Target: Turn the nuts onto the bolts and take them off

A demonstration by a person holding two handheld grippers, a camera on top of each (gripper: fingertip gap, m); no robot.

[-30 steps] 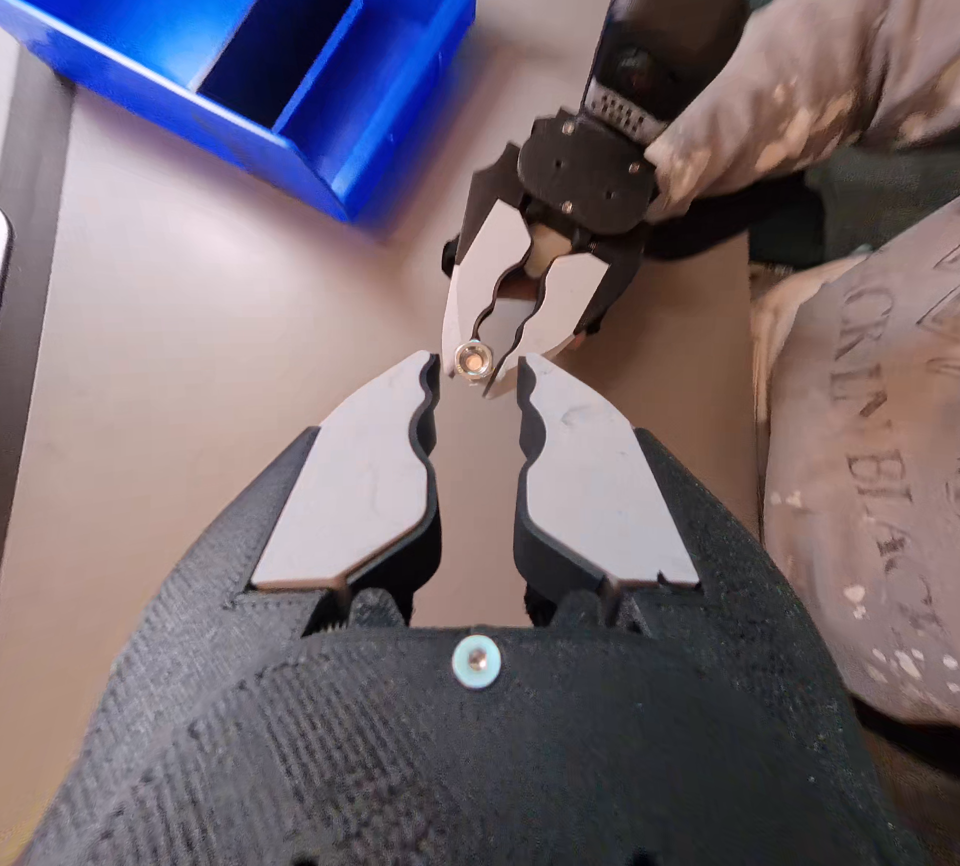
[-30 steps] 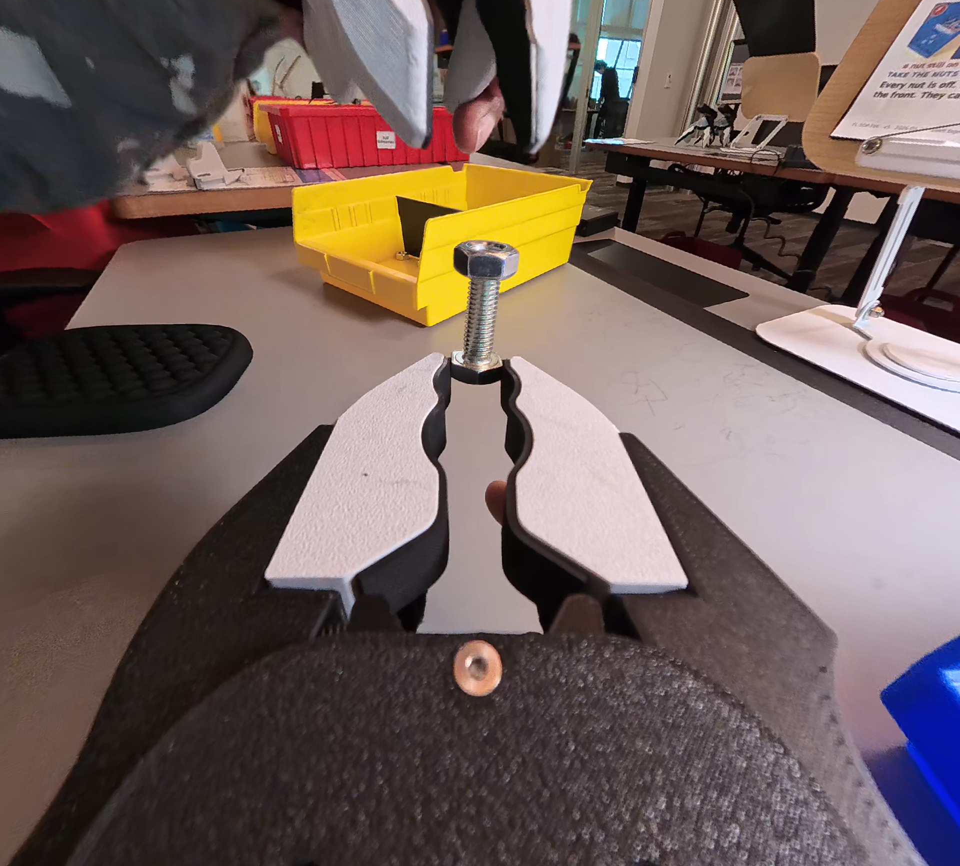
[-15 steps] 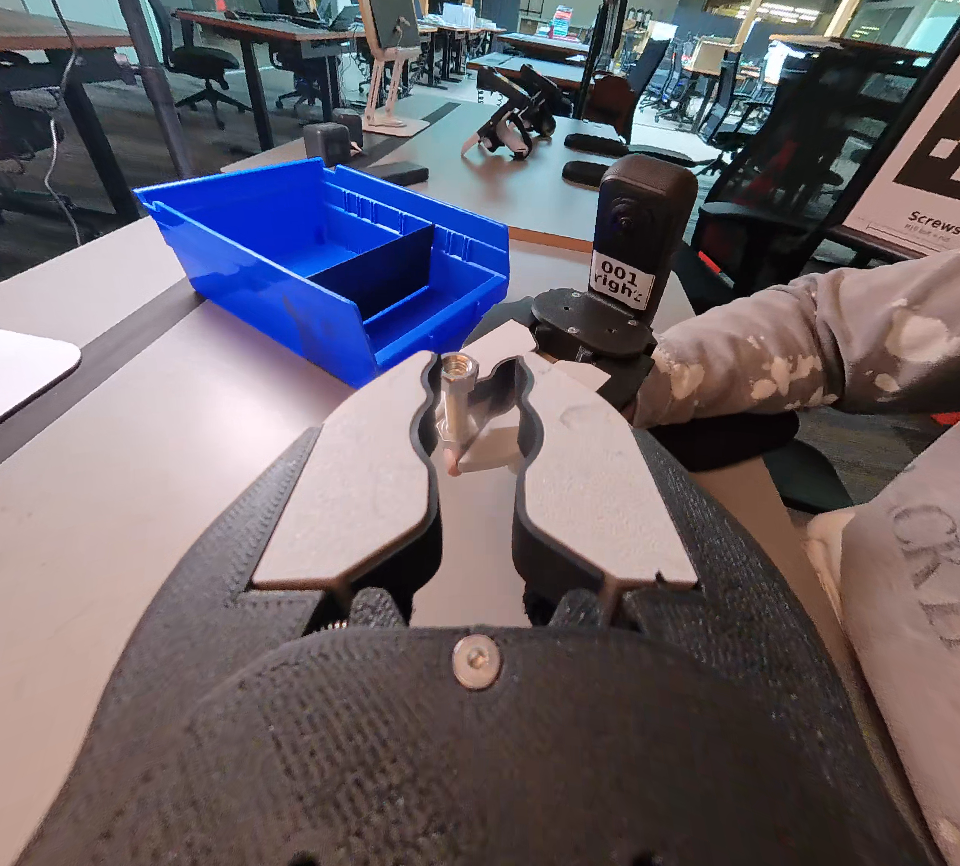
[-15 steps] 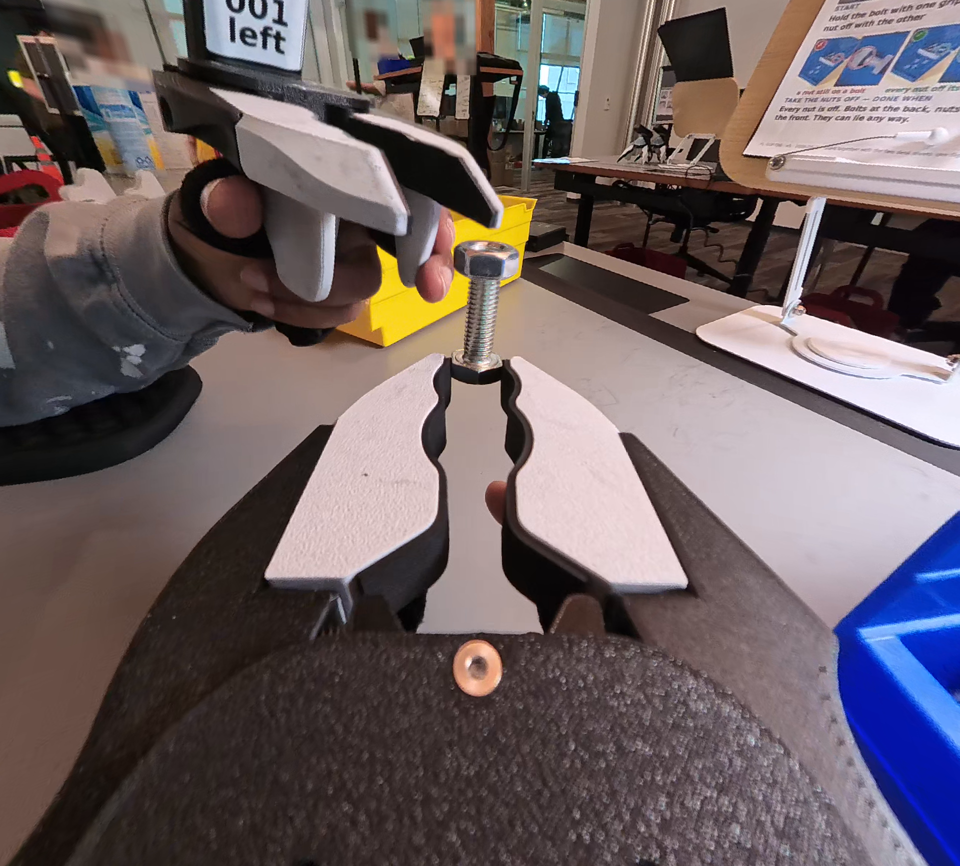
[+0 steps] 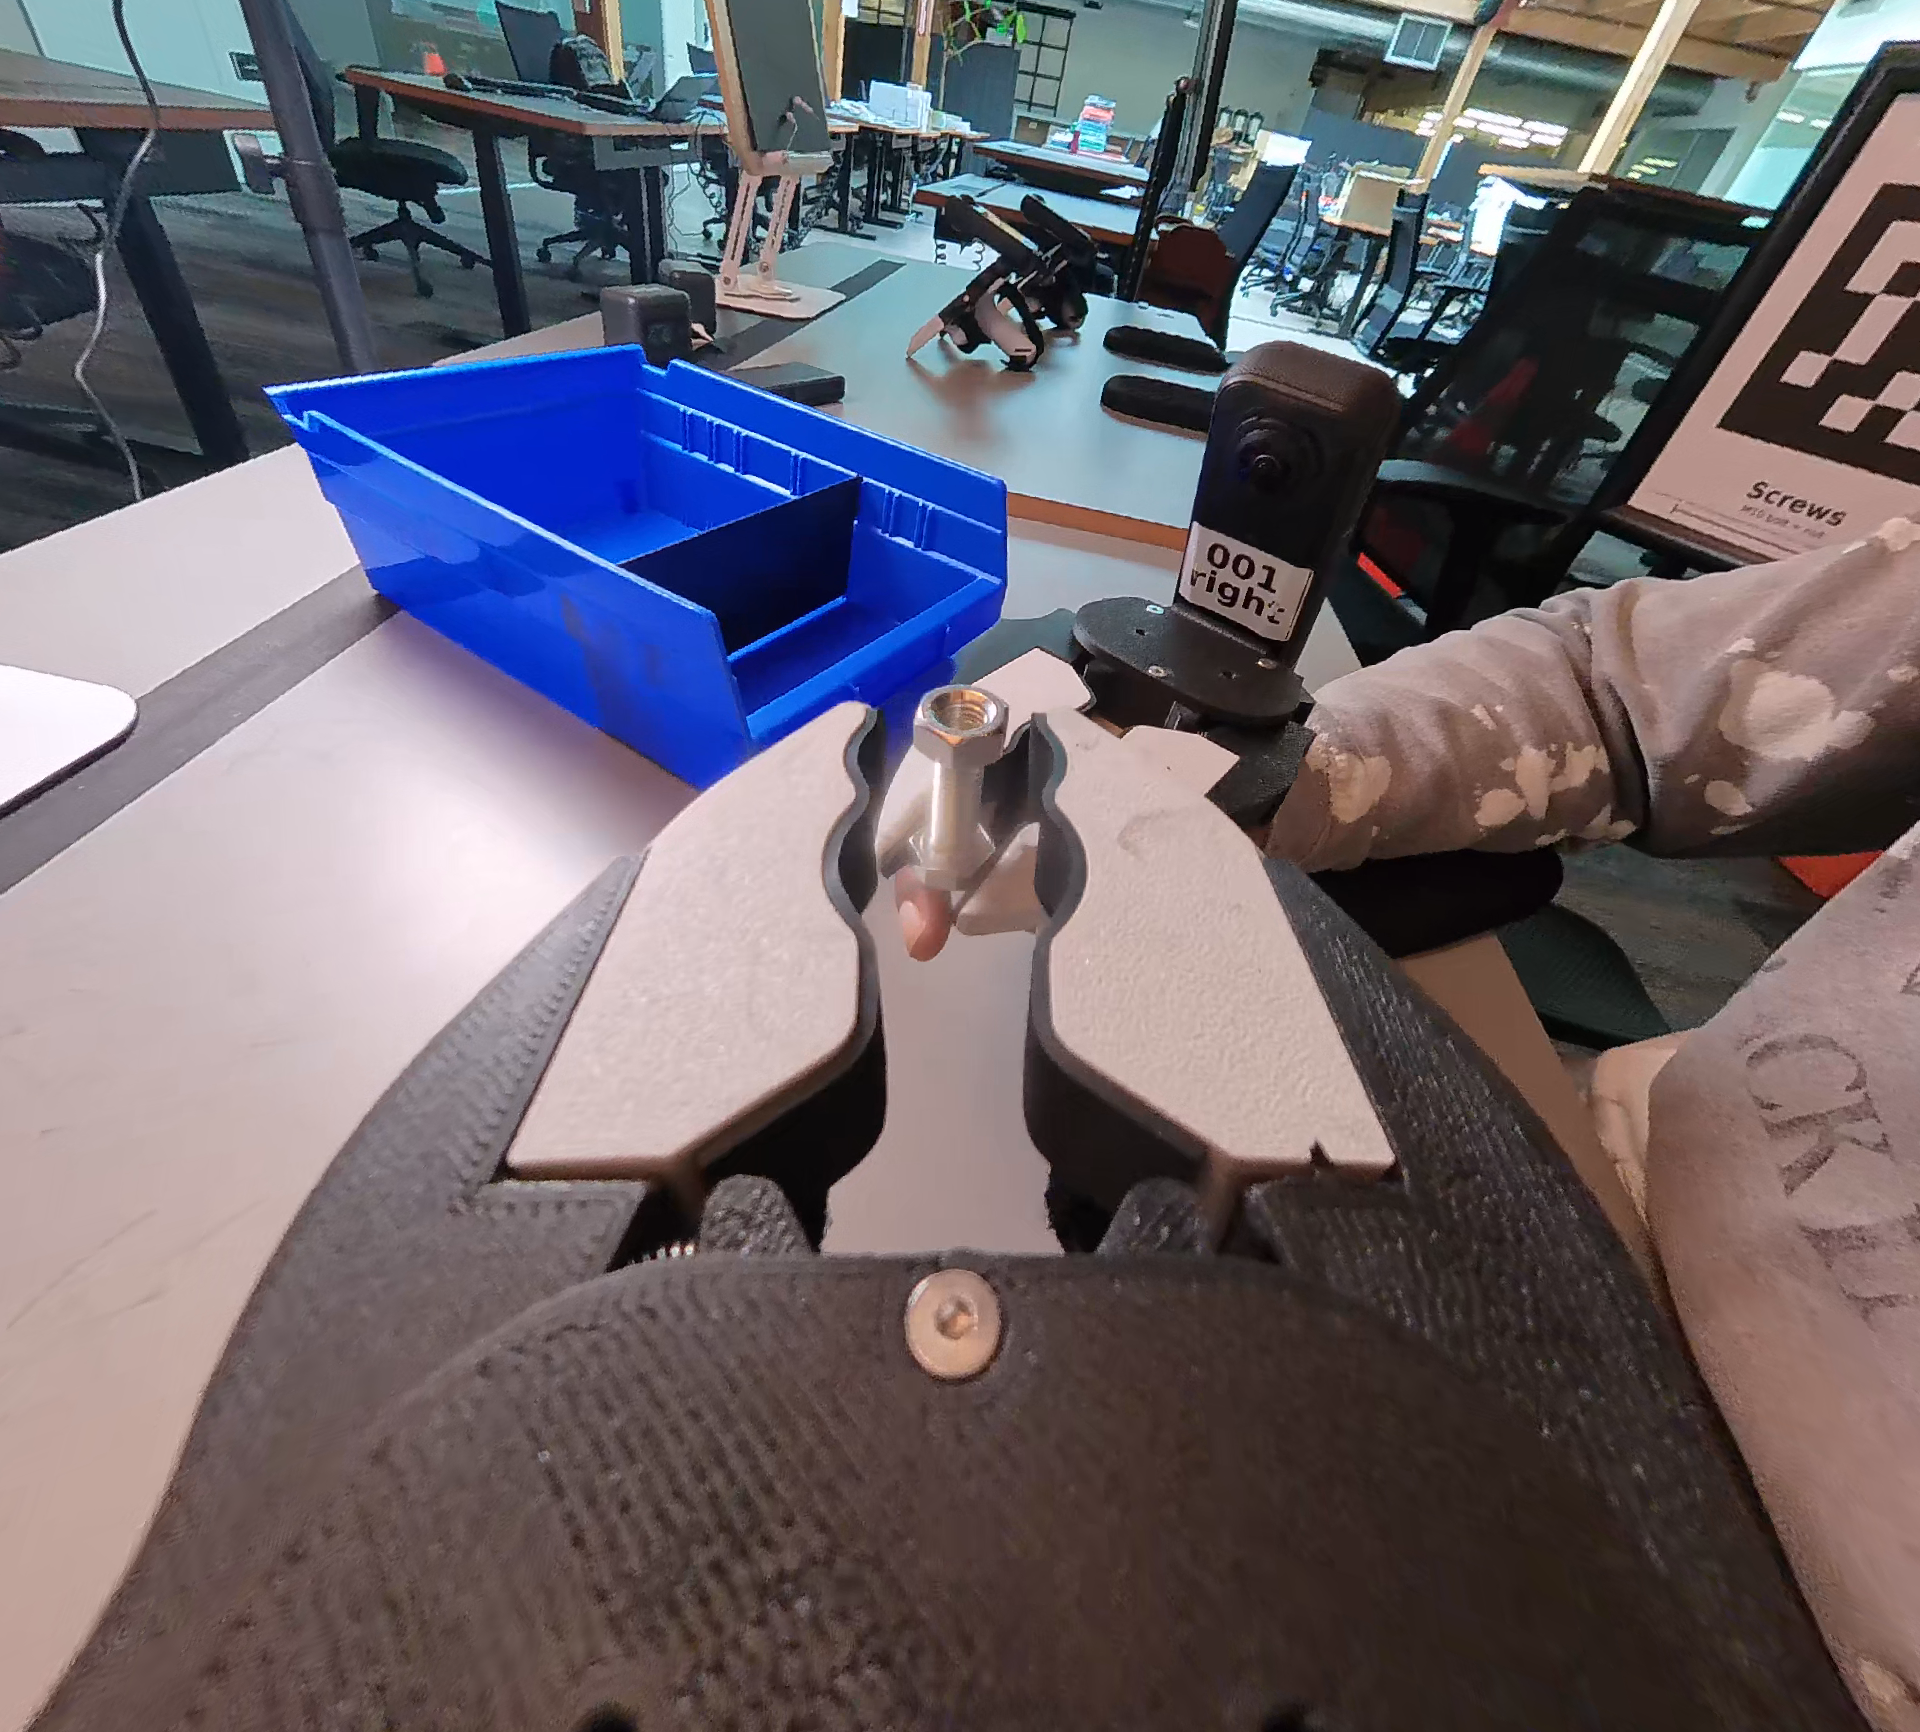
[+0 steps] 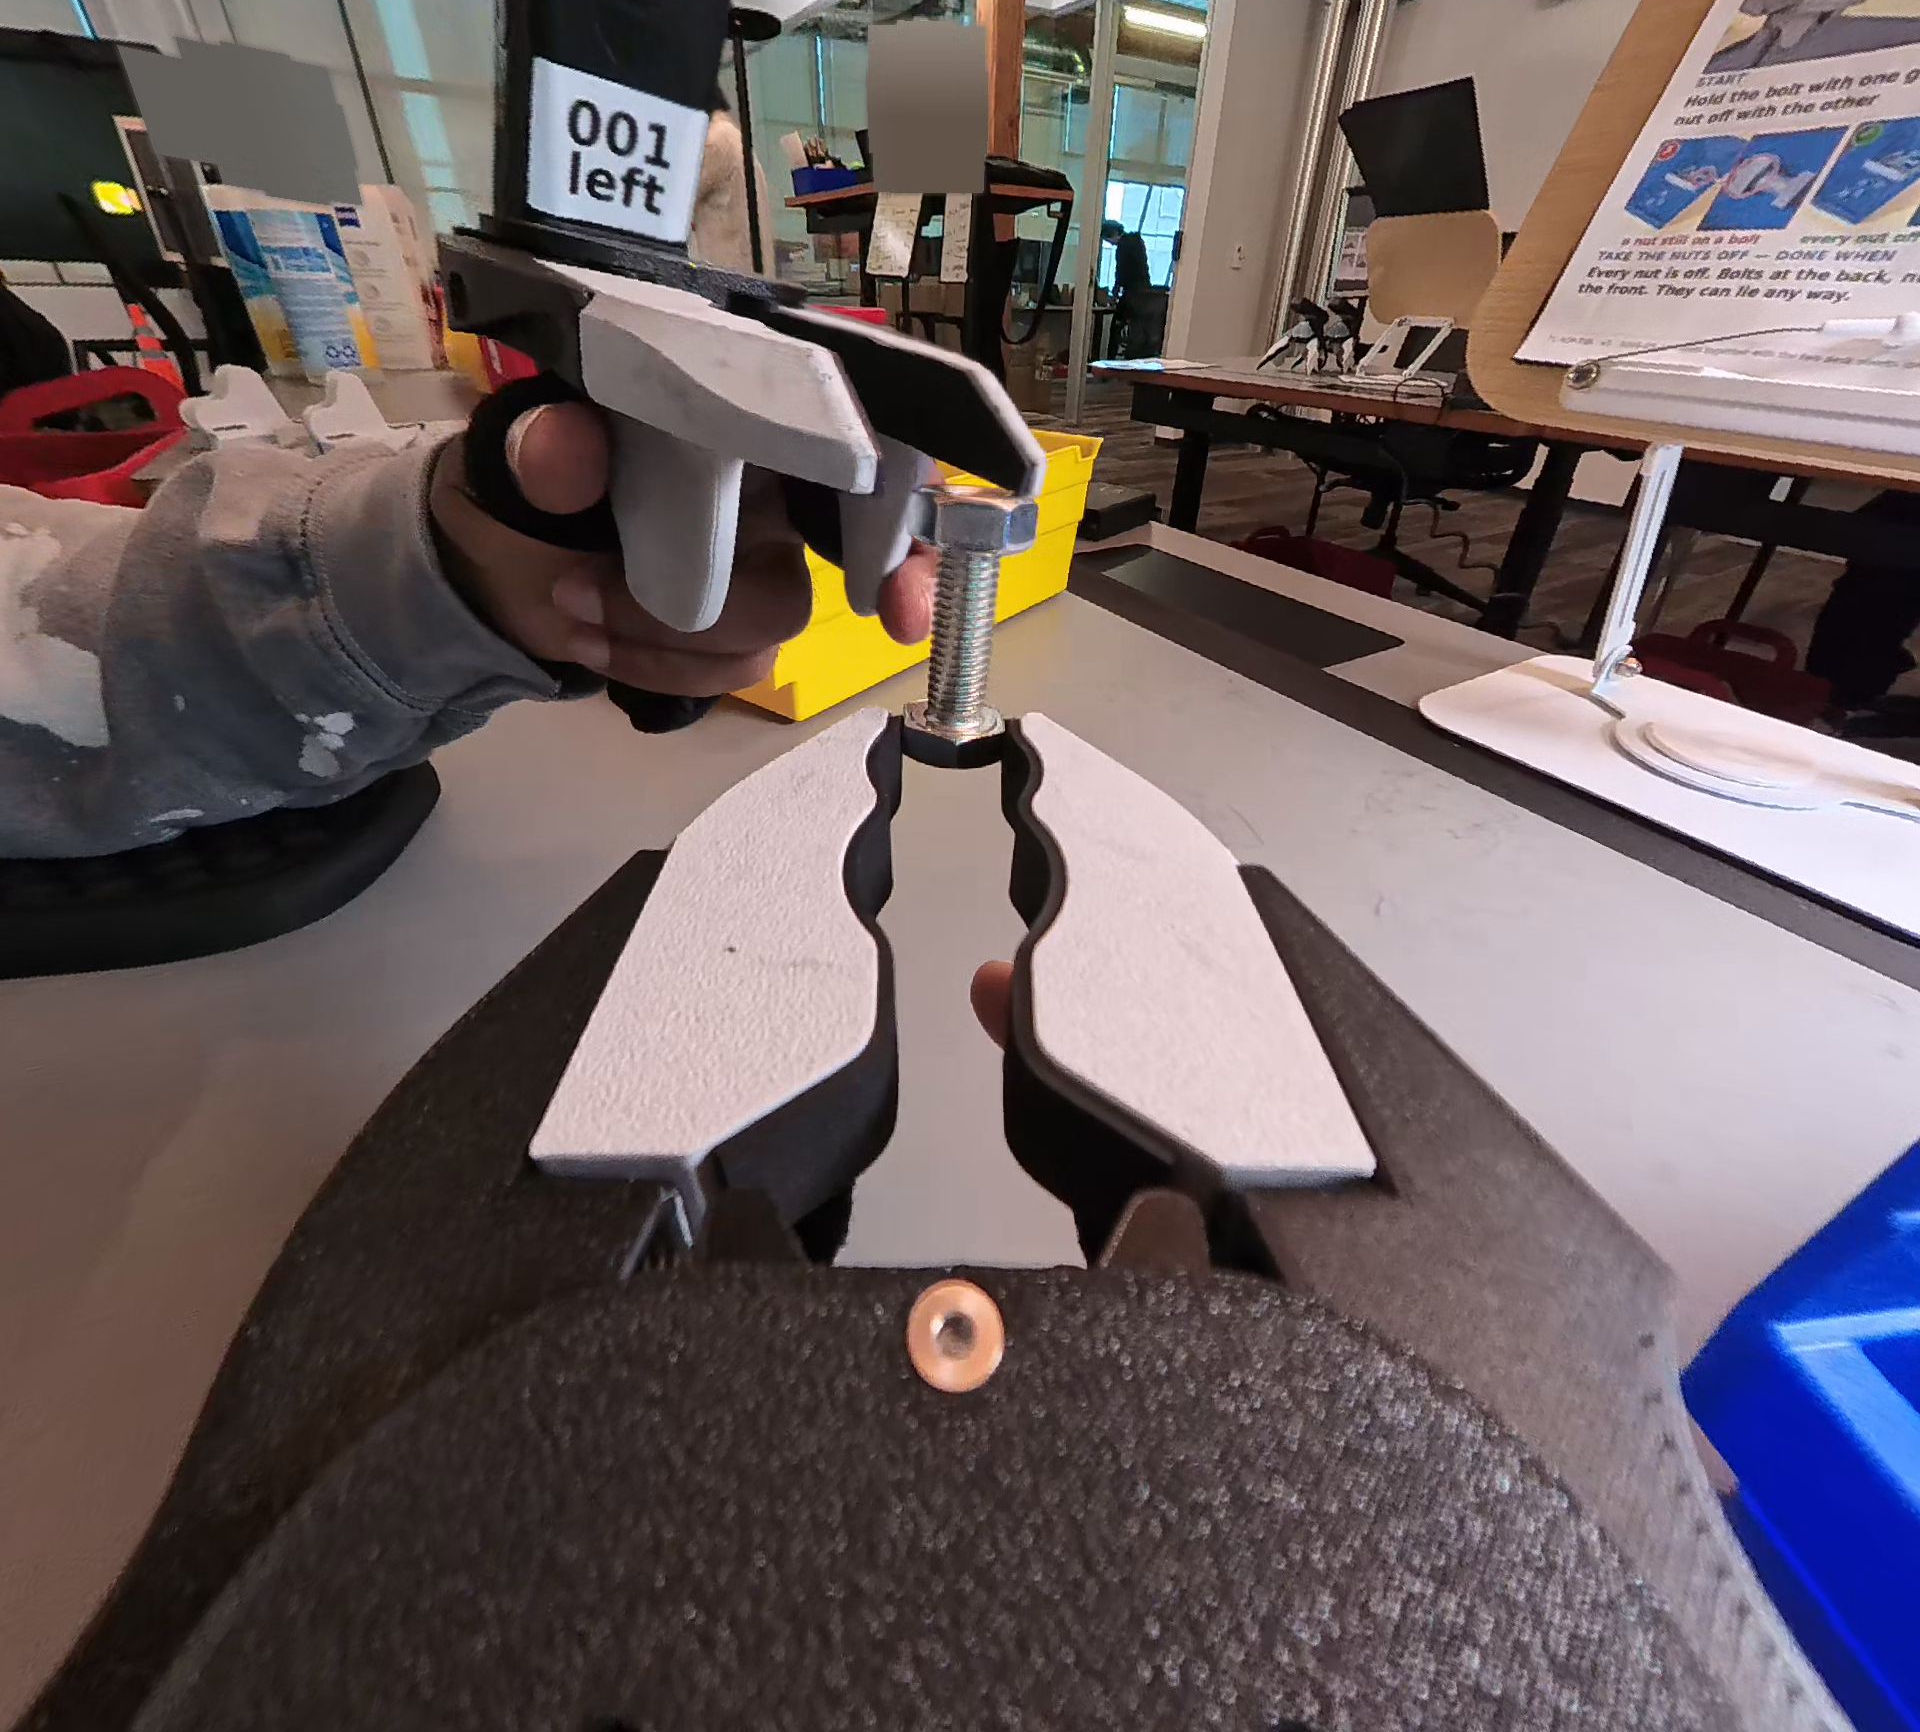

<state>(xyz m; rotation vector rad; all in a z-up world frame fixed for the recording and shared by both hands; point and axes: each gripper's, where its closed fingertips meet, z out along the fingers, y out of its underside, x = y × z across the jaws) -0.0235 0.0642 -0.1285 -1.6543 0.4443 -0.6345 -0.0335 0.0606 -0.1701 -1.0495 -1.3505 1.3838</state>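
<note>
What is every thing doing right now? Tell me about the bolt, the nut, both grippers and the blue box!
bolt: upright, its head clamped at the bottom.
nut: sitting on the bolt's top tip, hole showing.
right gripper: shut on the bolt.
left gripper: fingertips either side of the nut; gripping or not, cannot tell.
blue bin: open-topped, both compartments look empty.

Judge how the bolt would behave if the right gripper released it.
Probably stiff and heavy for its size: the bolt looks like solid metal. Upright with only its head in the right gripper, it would likely topple and roll.
</note>
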